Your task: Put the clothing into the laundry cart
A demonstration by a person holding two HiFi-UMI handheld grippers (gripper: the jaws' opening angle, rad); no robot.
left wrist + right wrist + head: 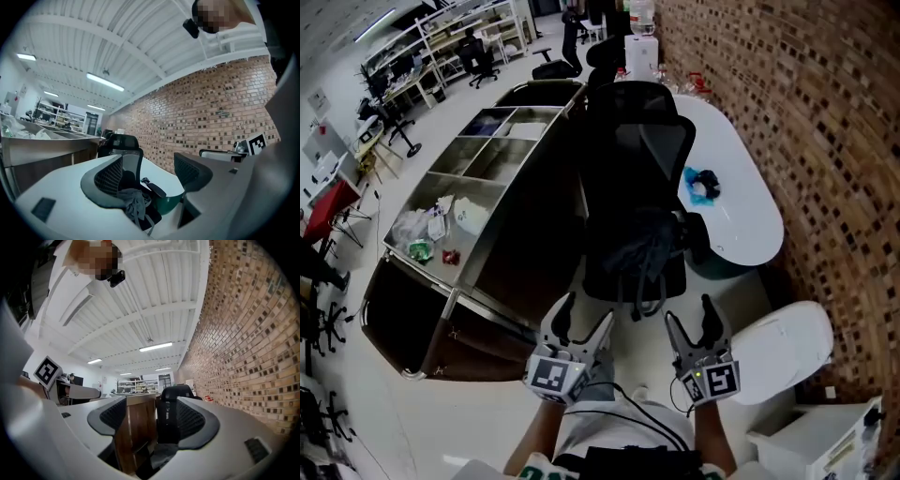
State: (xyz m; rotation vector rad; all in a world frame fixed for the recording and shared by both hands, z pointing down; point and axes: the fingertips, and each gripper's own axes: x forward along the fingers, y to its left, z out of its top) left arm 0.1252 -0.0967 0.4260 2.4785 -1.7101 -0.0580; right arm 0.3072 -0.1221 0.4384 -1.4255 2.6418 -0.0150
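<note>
Looking down, the head view has dark clothing (652, 246) on the centre chair (637, 141), the laundry cart (530, 253) at left, and the left gripper (586, 314) and right gripper (689, 314) below, both released and empty. Only the left gripper view frames the clothing beyond its parted jaws; the right gripper view shows the cart's wood.

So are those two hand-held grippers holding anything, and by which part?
Nothing is held. The left hand-held gripper and the right hand-held gripper both stand open and empty; the dark clothing lies untouched on the chair ahead.
</note>
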